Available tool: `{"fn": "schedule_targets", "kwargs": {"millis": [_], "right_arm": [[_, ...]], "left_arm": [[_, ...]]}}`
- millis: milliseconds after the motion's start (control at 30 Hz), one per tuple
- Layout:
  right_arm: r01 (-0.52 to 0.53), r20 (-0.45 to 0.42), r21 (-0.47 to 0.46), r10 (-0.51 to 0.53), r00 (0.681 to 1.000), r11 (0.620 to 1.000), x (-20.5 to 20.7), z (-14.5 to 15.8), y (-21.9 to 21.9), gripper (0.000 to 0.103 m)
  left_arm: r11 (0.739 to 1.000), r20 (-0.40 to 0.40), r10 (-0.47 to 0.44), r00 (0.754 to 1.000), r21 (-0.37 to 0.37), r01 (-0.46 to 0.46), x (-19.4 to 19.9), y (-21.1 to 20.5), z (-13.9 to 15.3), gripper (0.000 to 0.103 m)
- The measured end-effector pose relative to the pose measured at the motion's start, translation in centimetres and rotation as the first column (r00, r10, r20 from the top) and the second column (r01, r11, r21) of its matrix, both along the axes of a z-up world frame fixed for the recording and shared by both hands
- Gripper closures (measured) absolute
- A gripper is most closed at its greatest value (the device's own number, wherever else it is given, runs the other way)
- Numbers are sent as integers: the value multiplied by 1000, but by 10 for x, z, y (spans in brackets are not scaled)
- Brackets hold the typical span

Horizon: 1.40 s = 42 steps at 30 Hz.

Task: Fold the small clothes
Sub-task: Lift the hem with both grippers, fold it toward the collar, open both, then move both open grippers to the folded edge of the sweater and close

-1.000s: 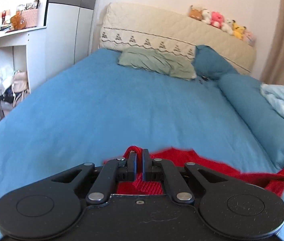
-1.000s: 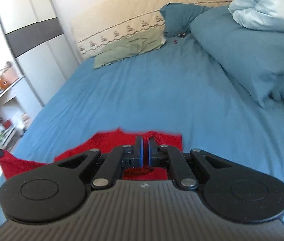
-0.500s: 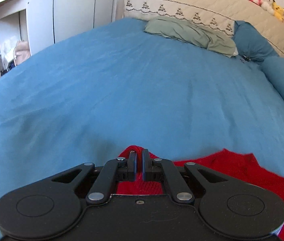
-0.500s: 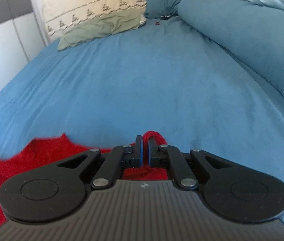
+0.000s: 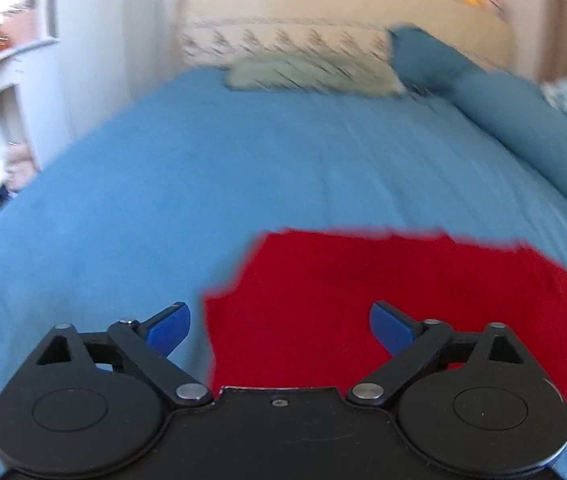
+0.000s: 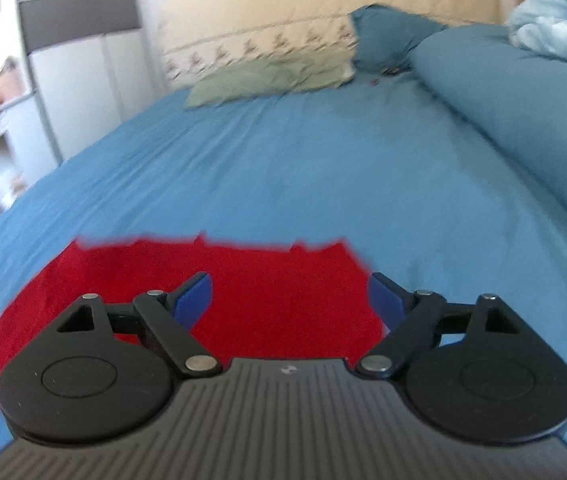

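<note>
A small red garment (image 5: 383, 300) lies flat on the blue bed sheet (image 5: 243, 168). It also shows in the right wrist view (image 6: 267, 292). My left gripper (image 5: 279, 326) is open and empty, its blue pads spread over the garment's left edge. My right gripper (image 6: 289, 300) is open and empty over the garment's right part. The tip of the other gripper shows at the frame edge in each view. Both views are motion-blurred.
A green pillow (image 5: 311, 74) and a dark blue pillow (image 5: 423, 56) lie at the headboard. A rolled blue duvet (image 6: 523, 92) with a pale blanket (image 6: 563, 20) runs along the right. White shelves and a wardrobe (image 6: 75, 72) stand left of the bed.
Both grippers were shut on the red garment; both have opened and let it go. The garment now lies spread on the sheet, and both grippers have pulled back and up.
</note>
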State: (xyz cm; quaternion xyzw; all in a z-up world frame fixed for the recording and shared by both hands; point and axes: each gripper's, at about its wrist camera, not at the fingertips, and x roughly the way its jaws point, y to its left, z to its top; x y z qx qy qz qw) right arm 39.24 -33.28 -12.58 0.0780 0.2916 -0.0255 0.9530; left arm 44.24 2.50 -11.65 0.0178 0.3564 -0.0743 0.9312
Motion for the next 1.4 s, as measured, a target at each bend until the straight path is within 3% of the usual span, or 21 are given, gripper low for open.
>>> {"fn": "schedule_targets", "kwargs": {"millis": [200, 300, 367, 467, 600, 767, 933, 1033, 1100, 1200, 1400], "right_arm": [[-14, -111, 22, 17, 994, 1000, -22, -40, 19, 3], [16, -170, 19, -13, 985, 1000, -29, -60, 20, 3], [28, -161, 24, -23, 987, 999, -26, -66, 19, 3], [34, -153, 32, -28, 988, 999, -29, -64, 17, 3], [24, -116, 23, -21, 993, 999, -43, -41, 13, 3], [58, -155, 46, -51, 987, 997, -70, -24, -6, 3], [99, -213, 73, -82, 974, 992, -88, -36, -24, 3], [119, -246, 165, -76, 966, 979, -91, -51, -31, 6], [124, -250, 178, -77, 965, 976, -91, -59, -29, 7], [134, -214, 162, -97, 972, 978, -88, -65, -22, 14], [147, -187, 181, -113, 976, 972, -70, -69, -14, 43]], "left_arm": [[999, -116, -39, 992, 20, 42, -26, -6, -47, 4], [1000, -177, -3, 984, 23, 8, -32, -5, -66, 4], [1000, -177, 11, 984, 12, -9, -33, -10, -70, 4], [999, -163, 12, 987, 38, -6, -35, -17, -62, 4], [1000, -111, -14, 994, -12, 13, -45, -24, -39, 3], [996, -53, -93, 994, 5, 94, -62, -51, -15, 1], [991, -61, -131, 990, -2, 131, -65, -76, -21, 1], [991, -78, -137, 988, -5, 137, -63, -87, -28, 1], [990, -87, -140, 986, -8, 140, -61, -93, -33, 1], [990, -99, -143, 985, -13, 143, -54, -103, -40, 1], [989, -128, -147, 981, -14, 147, -34, -124, -52, 1]]}}
